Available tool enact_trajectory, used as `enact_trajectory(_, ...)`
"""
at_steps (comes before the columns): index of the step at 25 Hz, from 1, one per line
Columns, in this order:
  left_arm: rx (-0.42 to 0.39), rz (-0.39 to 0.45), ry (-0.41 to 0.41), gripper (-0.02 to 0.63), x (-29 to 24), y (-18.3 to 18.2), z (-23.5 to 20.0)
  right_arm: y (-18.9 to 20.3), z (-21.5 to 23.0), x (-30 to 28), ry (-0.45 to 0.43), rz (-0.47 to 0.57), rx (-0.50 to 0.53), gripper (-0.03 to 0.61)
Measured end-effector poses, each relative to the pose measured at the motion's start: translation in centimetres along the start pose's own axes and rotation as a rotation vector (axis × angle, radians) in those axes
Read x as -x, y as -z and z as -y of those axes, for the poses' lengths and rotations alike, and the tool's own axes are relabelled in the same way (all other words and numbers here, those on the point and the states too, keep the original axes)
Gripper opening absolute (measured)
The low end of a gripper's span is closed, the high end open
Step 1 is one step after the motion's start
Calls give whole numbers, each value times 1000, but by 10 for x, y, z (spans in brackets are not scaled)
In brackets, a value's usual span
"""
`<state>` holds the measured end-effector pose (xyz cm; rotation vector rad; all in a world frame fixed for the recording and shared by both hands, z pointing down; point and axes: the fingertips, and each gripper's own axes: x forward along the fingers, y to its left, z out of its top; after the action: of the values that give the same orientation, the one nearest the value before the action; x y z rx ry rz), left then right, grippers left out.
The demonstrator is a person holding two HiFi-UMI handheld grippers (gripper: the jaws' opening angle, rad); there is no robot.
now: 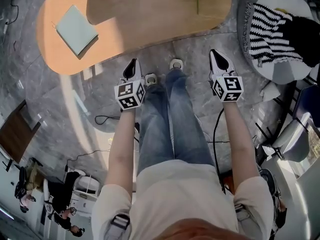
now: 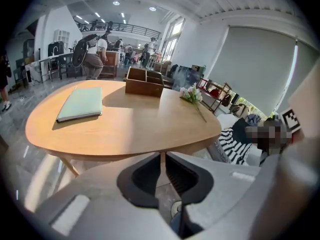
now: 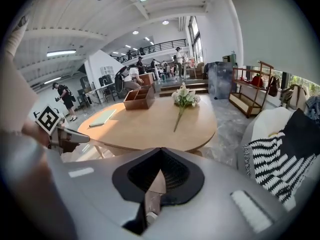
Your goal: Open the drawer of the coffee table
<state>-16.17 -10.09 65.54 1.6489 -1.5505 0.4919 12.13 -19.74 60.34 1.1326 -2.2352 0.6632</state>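
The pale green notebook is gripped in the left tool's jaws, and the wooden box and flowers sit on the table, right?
No. The notebook lies flat on the table, untouched; the left gripper view shows the left gripper with jaws together on nothing. The wooden box and flowers do sit on the table.

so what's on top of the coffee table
On the coffee table lie a pale green book, a wooden box with compartments and white flowers on a long stem. What the box holds is hidden by its walls.
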Motion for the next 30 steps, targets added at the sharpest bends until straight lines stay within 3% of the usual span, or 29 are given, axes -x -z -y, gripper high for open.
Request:
enact_trajectory(5, 18, -42, -25, 71, -32, 21, -14, 28, 27, -35, 16, -49, 2, 2)
enact_trajectory(13, -30, -73, -1, 278, -80, 41, -19, 66, 69, -85, 8, -155, 49, 97)
enact_trajectory(16, -45, -66, -1, 342, -95, 40, -24, 73, 78, -98, 7, -180, 69, 169)
enact_trajectory(23, -103, -61, 2, 374, -122, 35, -25, 79, 103, -127, 26, -213, 125, 300)
enact_trajectory(30, -87, -74, -16, 377, -138, 34, -24, 66, 98, -148, -30, -214, 228, 316)
